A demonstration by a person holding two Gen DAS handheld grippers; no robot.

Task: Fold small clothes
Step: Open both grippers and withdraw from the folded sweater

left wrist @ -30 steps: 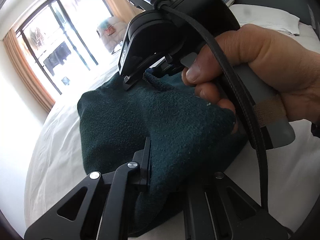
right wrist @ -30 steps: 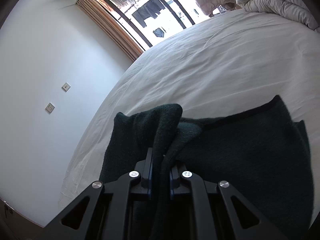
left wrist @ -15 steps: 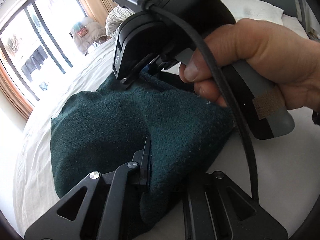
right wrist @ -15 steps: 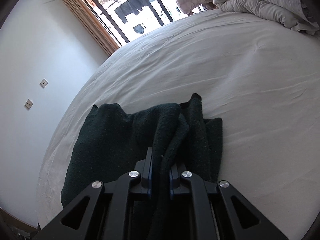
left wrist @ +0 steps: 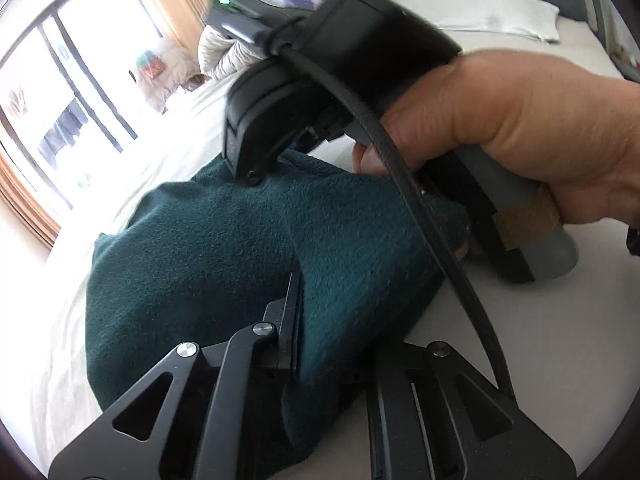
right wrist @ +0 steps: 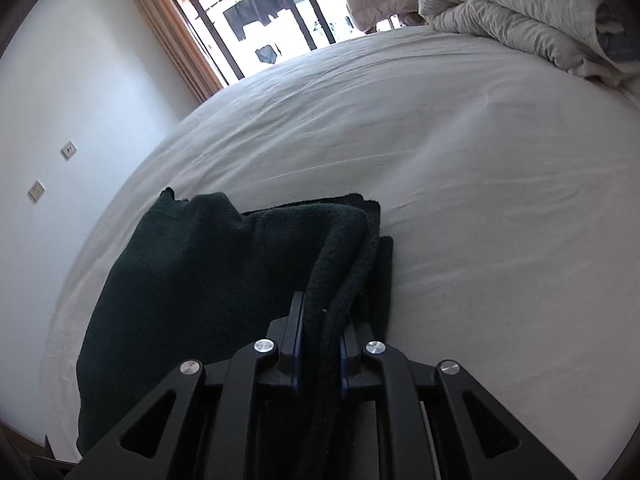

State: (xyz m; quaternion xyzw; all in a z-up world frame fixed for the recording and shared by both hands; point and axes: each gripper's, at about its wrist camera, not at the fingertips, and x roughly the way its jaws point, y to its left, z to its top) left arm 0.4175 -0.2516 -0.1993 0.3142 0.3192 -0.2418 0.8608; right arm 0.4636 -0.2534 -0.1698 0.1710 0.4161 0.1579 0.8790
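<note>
Cloth [right wrist: 208, 276]: dark green fleece, lain on the bed [right wrist: 480, 184], near left part.
Right gripper [right wrist: 320, 344]: pressed together, a thick fold of cloth pinched between the fingers.
Left gripper [left wrist: 332, 320]: cloth draped over it; right finger hidden, so grip cannot be told.
Right hand [left wrist: 520, 132]: seen around the right gripper's handle, wrist cut off.
Duvet [right wrist: 520, 20]: bunched, far right.

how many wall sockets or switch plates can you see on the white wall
2. Both show in the right wrist view on the white wall: the upper plate and the lower plate, left of the bed. More may lie out of frame.
</note>
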